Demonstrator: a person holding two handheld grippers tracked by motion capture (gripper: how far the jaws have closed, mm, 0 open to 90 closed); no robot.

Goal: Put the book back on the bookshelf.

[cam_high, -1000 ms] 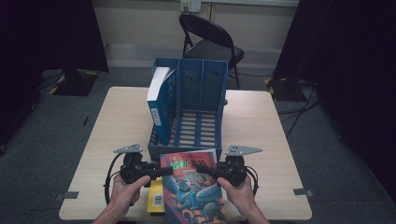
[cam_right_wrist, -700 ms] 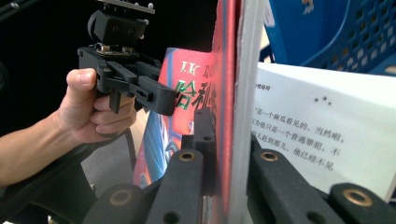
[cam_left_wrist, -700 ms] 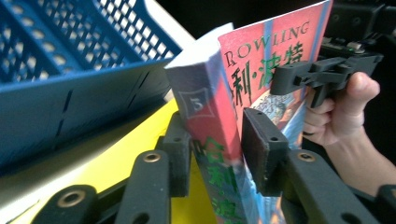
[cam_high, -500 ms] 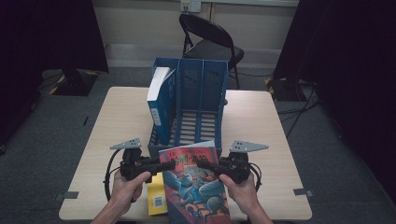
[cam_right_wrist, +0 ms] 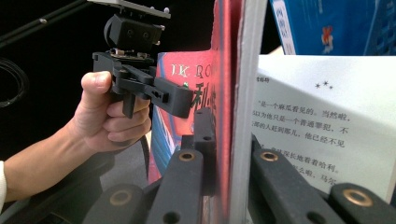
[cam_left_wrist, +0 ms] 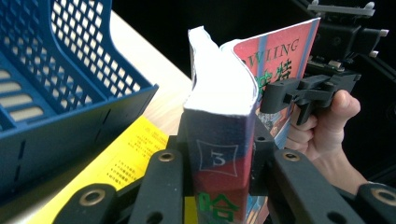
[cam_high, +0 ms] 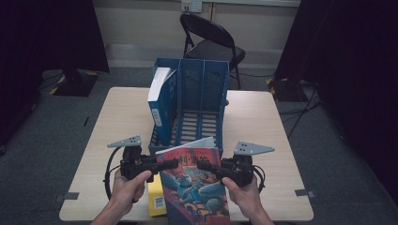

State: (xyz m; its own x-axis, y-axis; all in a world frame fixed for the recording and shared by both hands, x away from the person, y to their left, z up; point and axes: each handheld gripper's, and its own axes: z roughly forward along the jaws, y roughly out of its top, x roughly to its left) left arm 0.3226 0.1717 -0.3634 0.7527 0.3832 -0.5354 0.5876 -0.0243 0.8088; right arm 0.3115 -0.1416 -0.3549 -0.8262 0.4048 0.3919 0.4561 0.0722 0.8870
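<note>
Left gripper [cam_high: 171, 164] and right gripper [cam_high: 202, 165] both clamped on the book [cam_high: 197, 187] over the desk's near edge, so keep squeezing evenly and lift it level toward the blue rack [cam_high: 206, 89].

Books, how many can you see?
3. A red book held up between both grippers, a yellow book flat on the table under it, and a blue book standing in the blue rack. None seems hidden.
</note>
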